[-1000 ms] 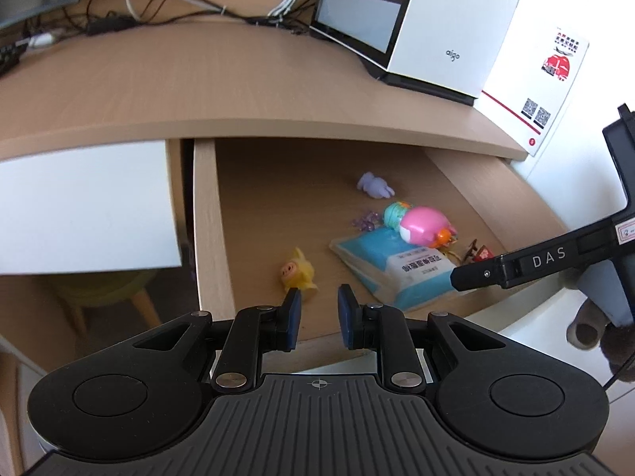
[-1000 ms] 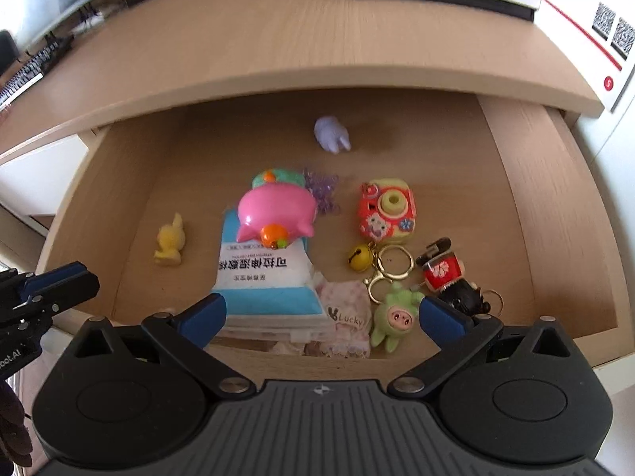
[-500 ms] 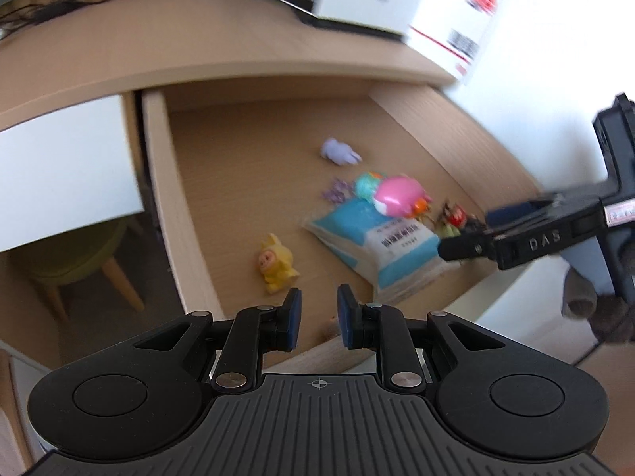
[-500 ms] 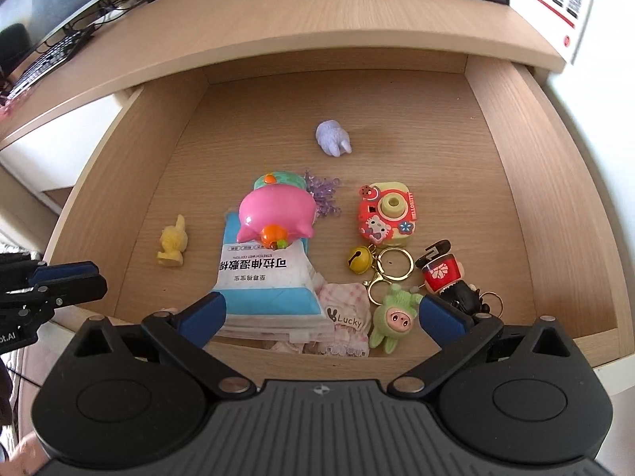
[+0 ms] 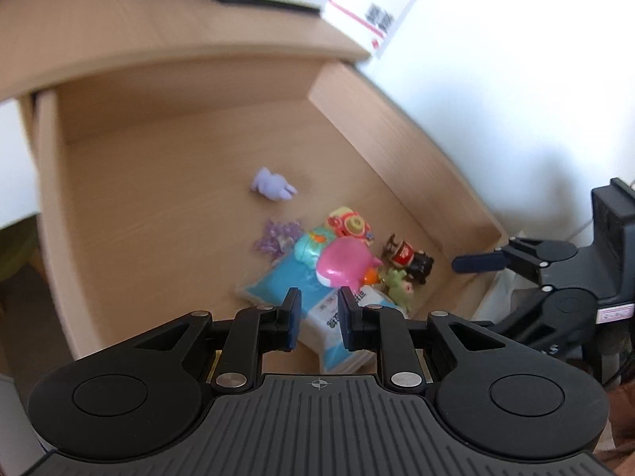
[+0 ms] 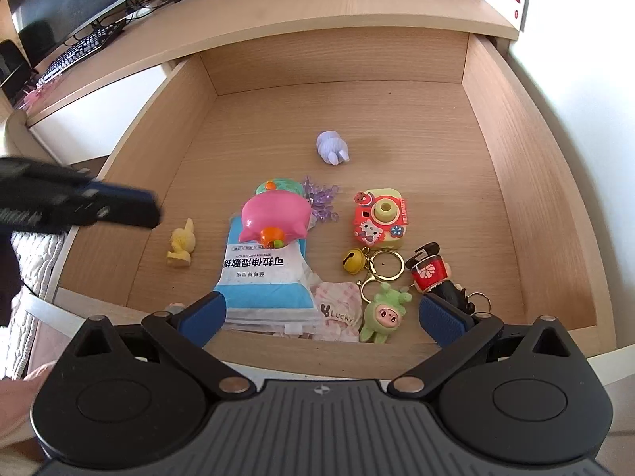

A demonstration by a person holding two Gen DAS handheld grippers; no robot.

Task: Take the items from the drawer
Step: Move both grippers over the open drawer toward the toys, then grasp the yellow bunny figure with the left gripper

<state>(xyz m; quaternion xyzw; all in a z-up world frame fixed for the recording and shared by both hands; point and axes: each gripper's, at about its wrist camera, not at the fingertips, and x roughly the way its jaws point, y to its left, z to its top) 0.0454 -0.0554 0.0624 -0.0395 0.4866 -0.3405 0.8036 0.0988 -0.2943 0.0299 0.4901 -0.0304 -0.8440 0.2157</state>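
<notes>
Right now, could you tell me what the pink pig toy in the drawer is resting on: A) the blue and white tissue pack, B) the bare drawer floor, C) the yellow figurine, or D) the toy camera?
A: the pink pig toy lies on the far end of the blue and white tissue pack.

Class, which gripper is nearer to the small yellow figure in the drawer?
Left. The left gripper hangs just above-left of the yellow figure; the right gripper sits at the drawer's front edge, further right.

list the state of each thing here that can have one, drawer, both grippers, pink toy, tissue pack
drawer: pulled open, items still inside
left gripper: jaws nearly closed, holding nothing, above the drawer
right gripper: wide open, empty, at the drawer's front edge
pink toy: lying on the tissue pack's far end
tissue pack: flat, ungrasped
</notes>
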